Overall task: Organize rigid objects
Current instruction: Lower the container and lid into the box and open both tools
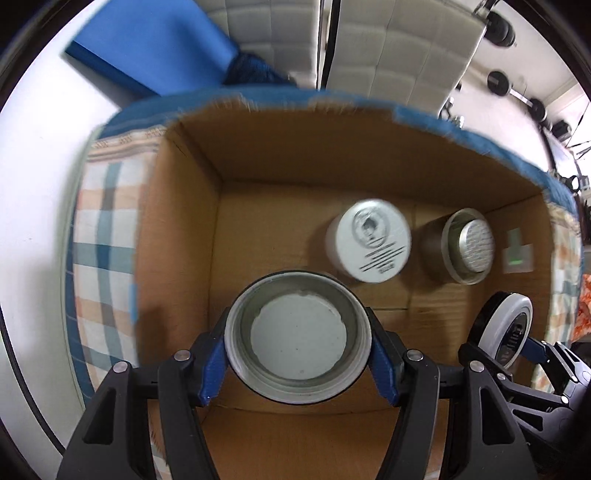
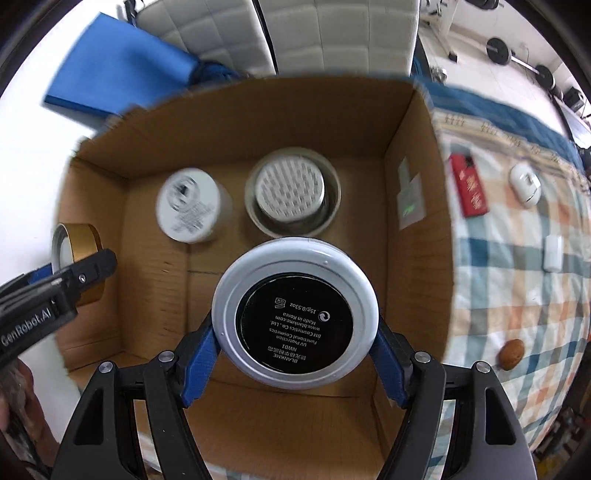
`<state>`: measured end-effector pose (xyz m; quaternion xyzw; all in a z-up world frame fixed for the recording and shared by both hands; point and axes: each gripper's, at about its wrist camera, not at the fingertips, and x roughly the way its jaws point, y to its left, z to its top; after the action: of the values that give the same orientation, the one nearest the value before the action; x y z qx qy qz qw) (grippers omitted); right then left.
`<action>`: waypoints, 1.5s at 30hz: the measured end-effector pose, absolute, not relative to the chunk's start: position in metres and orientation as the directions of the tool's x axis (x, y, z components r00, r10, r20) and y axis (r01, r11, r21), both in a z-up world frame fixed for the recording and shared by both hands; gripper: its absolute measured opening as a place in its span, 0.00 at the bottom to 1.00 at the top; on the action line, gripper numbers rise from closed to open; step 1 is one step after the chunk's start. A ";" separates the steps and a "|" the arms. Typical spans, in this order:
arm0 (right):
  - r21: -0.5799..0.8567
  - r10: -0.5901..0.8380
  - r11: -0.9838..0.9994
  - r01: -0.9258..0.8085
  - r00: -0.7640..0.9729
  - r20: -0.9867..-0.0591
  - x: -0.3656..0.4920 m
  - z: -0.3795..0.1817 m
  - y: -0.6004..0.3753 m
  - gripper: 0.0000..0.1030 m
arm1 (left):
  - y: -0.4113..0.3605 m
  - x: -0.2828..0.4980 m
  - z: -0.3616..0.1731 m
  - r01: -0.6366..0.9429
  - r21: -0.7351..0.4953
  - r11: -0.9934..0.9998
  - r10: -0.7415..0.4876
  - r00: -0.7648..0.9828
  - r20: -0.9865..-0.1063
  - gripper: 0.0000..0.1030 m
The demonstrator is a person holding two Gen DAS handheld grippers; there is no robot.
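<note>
- We kept our left gripper (image 1: 297, 363) clamped on a gold-sided jar (image 1: 297, 334), blue pads (image 1: 212, 363) pressing its sides, base downward, probably so it would land flat in the cardboard box (image 1: 184, 229).
- Our right gripper (image 2: 295, 363) squeezed a white-rimmed compact (image 2: 295, 312) the same way, above the box floor, nearer us than its stock.
- Inside the box a white jar (image 2: 190, 205) and a glass jar (image 2: 293, 192) stood side by side by the far wall.
- The box sat on a checked cloth (image 2: 517, 280); right of it lay a red pack (image 2: 469, 184). White padded panels (image 2: 332, 33) and barbells (image 2: 517, 55) lay beyond the box.
</note>
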<state>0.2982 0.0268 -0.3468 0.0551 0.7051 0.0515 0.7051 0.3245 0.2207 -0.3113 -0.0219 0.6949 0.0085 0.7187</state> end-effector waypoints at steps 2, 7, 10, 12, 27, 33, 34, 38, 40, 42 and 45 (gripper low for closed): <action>0.119 0.119 0.993 0.006 -0.017 -0.993 0.300 -0.358 0.029 0.74 | 0.219 0.326 -0.323 -0.035 -0.026 0.999 -0.025 0.011 -1.000 0.61; 0.139 0.138 0.990 -0.029 -0.038 -0.990 0.303 -0.363 0.038 0.74 | 0.214 0.330 -0.346 -0.026 -0.020 0.999 -0.021 -0.035 -0.999 0.61; 0.136 0.133 0.990 -0.039 -0.066 -0.989 0.305 -0.374 0.043 0.74 | 0.215 0.332 -0.354 -0.031 -0.015 0.999 -0.016 -0.046 -0.999 0.61; 0.139 0.136 0.990 -0.028 -0.097 -0.986 0.308 -0.388 0.043 0.74 | 0.217 0.334 -0.360 -0.034 -0.005 0.999 -0.007 -0.053 -0.999 0.61; 0.069 0.077 0.996 0.061 -0.138 -0.987 0.325 -0.424 0.041 0.75 | 0.212 0.340 -0.379 -0.044 -0.005 0.999 -0.009 -0.091 -0.996 0.61; 0.056 0.069 0.995 0.086 -0.159 -0.985 0.324 -0.426 0.040 0.76 | 0.219 0.348 -0.383 -0.060 -0.023 0.998 -0.030 -0.112 -0.993 0.61; 0.057 0.071 0.994 0.089 -0.162 -0.984 0.325 -0.426 0.036 0.76 | 0.219 0.348 -0.383 -0.065 -0.027 0.998 -0.035 -0.122 -0.992 0.61; 0.071 0.085 0.993 0.091 -0.159 -0.984 0.322 -0.419 0.034 0.79 | 0.229 0.339 -0.382 -0.072 -0.047 0.996 -0.058 -0.155 -0.986 0.62; 0.069 0.082 0.994 0.085 -0.155 -0.984 0.320 -0.412 0.034 0.82 | 0.229 0.334 -0.373 -0.080 -0.069 0.994 -0.081 -0.146 -0.986 0.70; 0.077 0.088 0.994 0.080 -0.144 -0.986 0.317 -0.401 0.034 0.84 | 0.228 0.332 -0.364 -0.086 -0.080 0.993 -0.091 -0.132 -0.987 0.75; 0.085 0.094 0.993 0.077 -0.130 -0.987 0.312 -0.387 0.032 0.87 | 0.229 0.327 -0.349 -0.094 -0.097 0.991 -0.107 -0.112 -0.988 0.82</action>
<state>0.3122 0.0325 -0.3868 0.0571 0.7517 0.0064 0.6570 0.3272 0.2285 -0.3487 -0.0675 0.7455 -0.0048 0.6631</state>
